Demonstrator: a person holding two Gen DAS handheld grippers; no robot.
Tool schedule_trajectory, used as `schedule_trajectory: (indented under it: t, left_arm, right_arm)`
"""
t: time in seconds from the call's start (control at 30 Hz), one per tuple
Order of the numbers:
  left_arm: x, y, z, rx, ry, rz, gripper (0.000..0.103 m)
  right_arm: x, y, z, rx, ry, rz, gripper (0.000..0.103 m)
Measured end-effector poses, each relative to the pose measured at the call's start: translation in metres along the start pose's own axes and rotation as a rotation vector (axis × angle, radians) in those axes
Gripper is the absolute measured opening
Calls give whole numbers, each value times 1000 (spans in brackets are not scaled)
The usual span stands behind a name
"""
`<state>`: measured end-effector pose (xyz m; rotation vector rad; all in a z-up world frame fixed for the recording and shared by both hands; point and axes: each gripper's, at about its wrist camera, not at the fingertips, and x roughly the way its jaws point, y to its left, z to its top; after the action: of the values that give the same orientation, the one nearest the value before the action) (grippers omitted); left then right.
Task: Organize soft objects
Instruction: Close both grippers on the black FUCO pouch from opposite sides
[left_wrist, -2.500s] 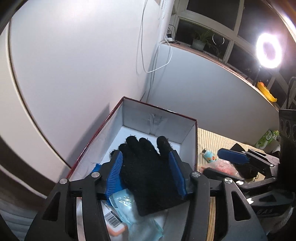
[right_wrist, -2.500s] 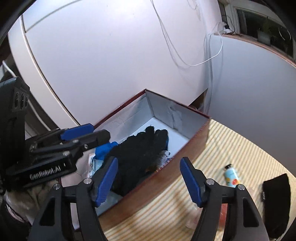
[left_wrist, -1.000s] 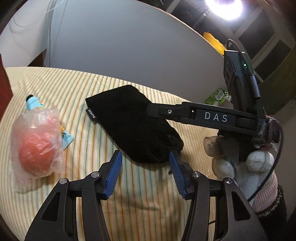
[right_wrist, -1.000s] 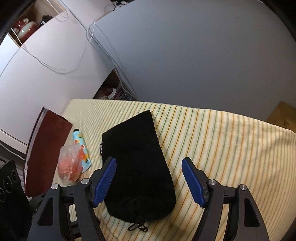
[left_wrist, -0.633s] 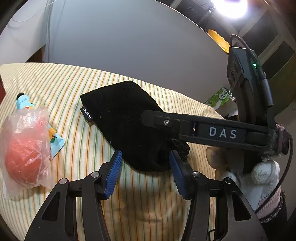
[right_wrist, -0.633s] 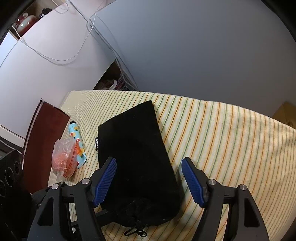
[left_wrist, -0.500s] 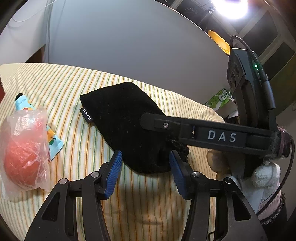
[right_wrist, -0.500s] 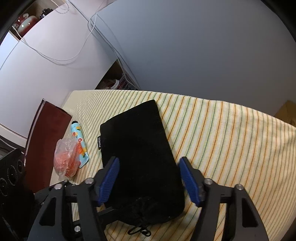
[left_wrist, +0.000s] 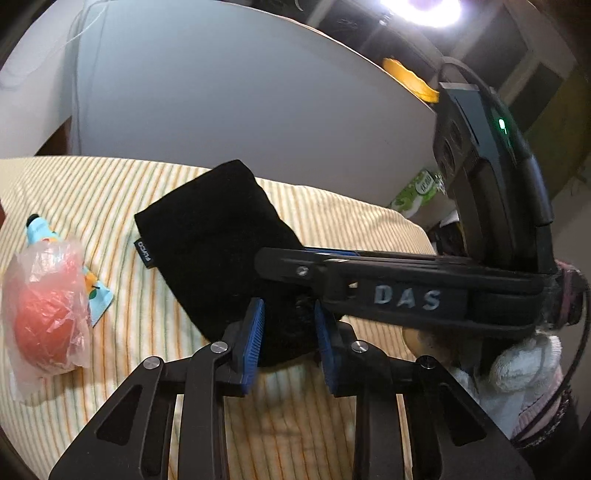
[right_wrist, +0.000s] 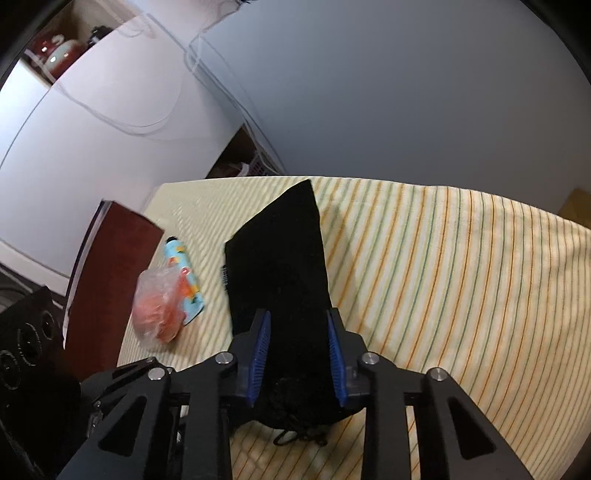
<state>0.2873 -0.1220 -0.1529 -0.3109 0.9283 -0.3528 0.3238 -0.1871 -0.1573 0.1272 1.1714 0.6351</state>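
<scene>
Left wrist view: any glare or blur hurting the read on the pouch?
Left wrist: ring light blown out at top; black pouch sharp but textureless; right tongs cross it. Right wrist: even light, slight blur on the plastic bag; strong fisheye bending in both.

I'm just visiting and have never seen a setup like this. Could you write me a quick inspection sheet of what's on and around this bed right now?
Surface: striped cloth, yellow with orange and green lines.
Job's things: black pouch lies on the cloth, drawstring end toward the grippers; dark red box stands at the cloth's edge.
Clutter: clear bag with something orange-red inside; light blue tube lies partly under the bag.
Grippers: left gripper and right gripper both have blue pads closed in on the pouch's drawstring end.
Cables: white cables hang along the wall.
Surroundings: pale walls; ring light; green packet beyond the bed.
</scene>
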Motion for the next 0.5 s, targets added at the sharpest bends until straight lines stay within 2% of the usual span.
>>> schedule_trajectory:
  t: [0.17,0.27,0.3,0.37,0.43,0.5]
  left_arm:
    - [3,8,-9,-31,12,0,24]
    - [-5,11,-15,-15,-15,58,25]
    - [-6,13,-15,-26,-13,61,27]
    - [-6,20,-13,-56,-11,63,42]
    - [-4,28,-10,-78,-13,73,47]
    - [0,30,-9,-87,4,71,48]
  right_arm:
    - [-2,8,-5,5,-9,-45,23]
    - [0,7,-9,7,-6,-64,23]
    - [0,5,-9,9,-5,-65,23]
    - [1,3,-8,15,1,-61,24]
    - [1,0,-6,13,9,-53,27]
    - [3,1,-4,-3,18,-62,32]
